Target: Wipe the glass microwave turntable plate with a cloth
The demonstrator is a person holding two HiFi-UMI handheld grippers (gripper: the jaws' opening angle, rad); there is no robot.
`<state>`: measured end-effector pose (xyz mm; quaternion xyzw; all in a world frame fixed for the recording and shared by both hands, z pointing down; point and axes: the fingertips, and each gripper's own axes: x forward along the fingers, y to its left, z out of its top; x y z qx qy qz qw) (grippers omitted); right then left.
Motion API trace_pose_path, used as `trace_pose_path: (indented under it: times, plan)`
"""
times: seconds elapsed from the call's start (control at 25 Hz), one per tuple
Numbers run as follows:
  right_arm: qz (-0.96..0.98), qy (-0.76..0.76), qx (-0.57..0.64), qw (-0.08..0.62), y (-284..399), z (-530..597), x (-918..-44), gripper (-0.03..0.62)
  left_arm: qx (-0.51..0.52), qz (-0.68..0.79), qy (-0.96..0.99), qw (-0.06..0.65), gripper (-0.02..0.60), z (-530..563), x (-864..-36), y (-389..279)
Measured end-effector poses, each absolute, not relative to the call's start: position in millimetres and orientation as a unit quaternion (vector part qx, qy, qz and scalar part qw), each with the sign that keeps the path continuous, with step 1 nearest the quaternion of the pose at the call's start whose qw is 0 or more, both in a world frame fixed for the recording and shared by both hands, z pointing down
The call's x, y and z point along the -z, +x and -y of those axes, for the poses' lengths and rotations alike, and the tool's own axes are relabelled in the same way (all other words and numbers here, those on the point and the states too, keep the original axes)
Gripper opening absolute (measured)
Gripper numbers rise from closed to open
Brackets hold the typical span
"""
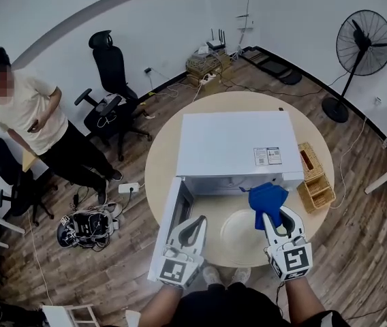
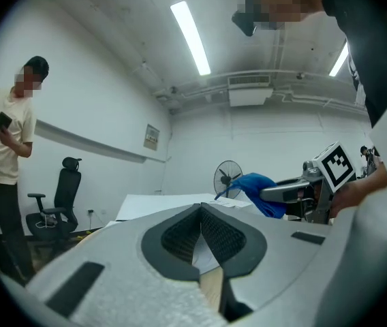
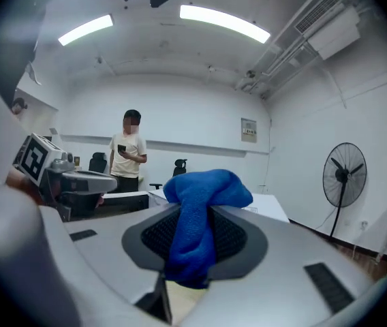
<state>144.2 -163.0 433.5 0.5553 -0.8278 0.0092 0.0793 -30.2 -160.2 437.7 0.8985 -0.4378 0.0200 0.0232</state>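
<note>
Both right gripper (image 3: 192,231) jaws tight on cloth (image 3: 207,188).

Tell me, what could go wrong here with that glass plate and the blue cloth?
1. The glass plate lies loose near the front edge of the table. The left gripper is shut and not holding it, so wiping might push it off.
2. The right gripper pinches the blue cloth in a bunch, which could slip out.
3. The open microwave door stands close to the left gripper, so a bump seems possible.

Bright ceiling strip lights (image 2: 191,38); fisheye-warped, vignetted edges.
</note>
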Motion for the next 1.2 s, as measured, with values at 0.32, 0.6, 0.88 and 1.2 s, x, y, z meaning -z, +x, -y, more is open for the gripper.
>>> trace_pose_path:
  times: [0.32, 0.6, 0.88, 1.2]
  plan:
    - [0.829, 0.555, 0.045, 0.053, 137, 164, -386, 0.094, -0.001, 0.437, 0.899, 0.023, 0.006, 165, -417, -30]
    - [0.830, 0.552, 0.065, 0.046, 132, 162, -371, 0.086, -0.001, 0.442, 0.897, 0.014, 0.006, 166, -409, -32]
    - [0.834, 0.546, 0.070, 0.038, 126, 163, -367, 0.086, 0.005, 0.442, 0.897, 0.007, 0.006, 169, -403, -31]
    - [0.833, 0.549, 0.065, 0.019, 128, 164, -364, 0.087, 0.006, 0.440, 0.898, 0.006, 0.006, 171, -401, -29]
